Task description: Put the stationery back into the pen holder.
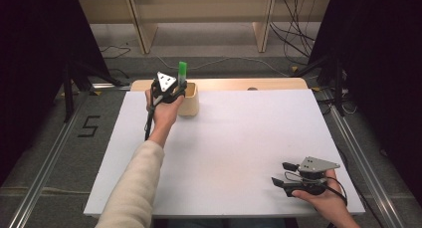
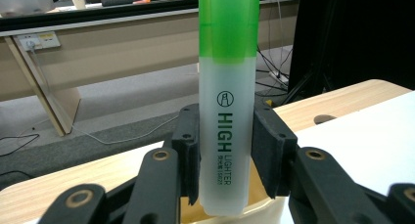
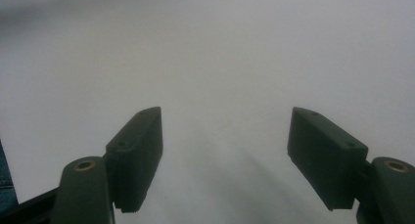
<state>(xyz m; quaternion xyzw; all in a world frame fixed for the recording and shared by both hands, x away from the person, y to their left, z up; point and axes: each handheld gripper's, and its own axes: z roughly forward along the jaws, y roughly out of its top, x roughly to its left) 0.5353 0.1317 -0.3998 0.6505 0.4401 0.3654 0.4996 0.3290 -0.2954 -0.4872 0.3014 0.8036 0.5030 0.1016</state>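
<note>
A green-capped highlighter (image 2: 227, 111) stands upright, cap up, between the jaws of my left gripper (image 2: 226, 150), which is shut on its frosted body. In the high view the highlighter (image 1: 182, 72) pokes up above a pale wooden cup (image 1: 190, 102) at the table's far left, with the left gripper (image 1: 171, 91) right beside the cup. Its lower end hangs just over the cup's mouth (image 2: 264, 207). My right gripper (image 1: 282, 173) rests at the near right of the white table (image 1: 239, 138), jaws wide apart with nothing between them; its own view has it (image 3: 225, 155) over bare white surface.
A wooden strip (image 1: 259, 83) runs along the table's far edge, with a small dark hole (image 1: 253, 88) in it. Beyond it stand wooden shelving legs (image 1: 144, 34) and cables on the floor. Metal rails (image 1: 45, 163) flank the table.
</note>
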